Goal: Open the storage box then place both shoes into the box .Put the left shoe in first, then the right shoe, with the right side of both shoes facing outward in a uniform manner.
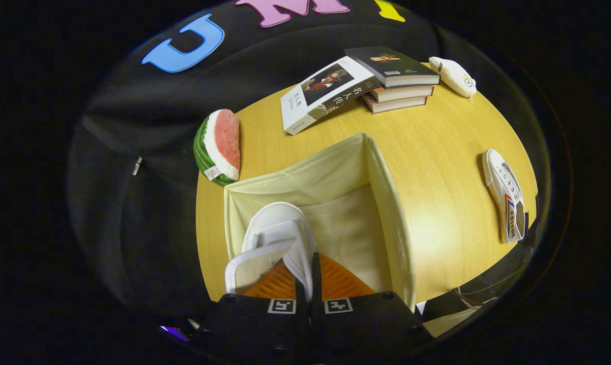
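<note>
In the gripper view, the gripper (309, 284) is pinching the collar of a white shoe (275, 238), jaws nearly closed on it, hanging it toe-first over the open storage box (386, 203), apparently for lowering; the second shoe (505, 195) is waiting on the table (437, 152).

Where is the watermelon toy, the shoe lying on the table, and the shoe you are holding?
Red and green watermelon-slice plush (219, 147): gripper view, red flesh.
White canvas shoe on the wooden table (505, 195): gripper view, laces.
White shoe gripped over the cream fabric box (277, 225): gripper view, toe.
</note>
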`<state>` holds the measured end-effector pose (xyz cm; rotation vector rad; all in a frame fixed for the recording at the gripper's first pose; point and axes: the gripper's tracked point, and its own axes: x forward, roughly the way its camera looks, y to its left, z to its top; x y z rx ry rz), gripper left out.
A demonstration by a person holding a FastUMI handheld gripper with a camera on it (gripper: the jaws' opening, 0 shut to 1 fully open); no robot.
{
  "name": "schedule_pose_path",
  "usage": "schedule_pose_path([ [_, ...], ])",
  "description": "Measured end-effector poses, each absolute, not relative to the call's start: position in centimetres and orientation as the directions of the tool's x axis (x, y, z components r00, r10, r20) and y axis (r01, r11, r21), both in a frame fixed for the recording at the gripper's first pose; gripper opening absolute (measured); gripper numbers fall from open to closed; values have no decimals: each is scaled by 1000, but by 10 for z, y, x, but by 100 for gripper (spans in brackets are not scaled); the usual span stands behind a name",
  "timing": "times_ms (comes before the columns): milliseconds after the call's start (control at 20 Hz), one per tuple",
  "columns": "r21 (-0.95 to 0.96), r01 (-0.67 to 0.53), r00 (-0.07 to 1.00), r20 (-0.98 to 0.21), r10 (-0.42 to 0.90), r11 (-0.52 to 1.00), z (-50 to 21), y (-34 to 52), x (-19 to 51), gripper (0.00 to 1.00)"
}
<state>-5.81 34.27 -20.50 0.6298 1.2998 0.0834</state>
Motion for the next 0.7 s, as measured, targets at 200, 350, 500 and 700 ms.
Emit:
schedule_pose_path([
  [200, 468, 265, 340, -864, 372, 843, -213, 361, -53, 7],
  [350, 585, 188, 301, -799, 521, 789, -194, 386, -67, 49],
  [500, 605, 111, 319, -773, 548, 788, -177, 379, -63, 97],
  [700, 666, 45, 363, -705, 609, 744, -152, 362, -65, 99],
])
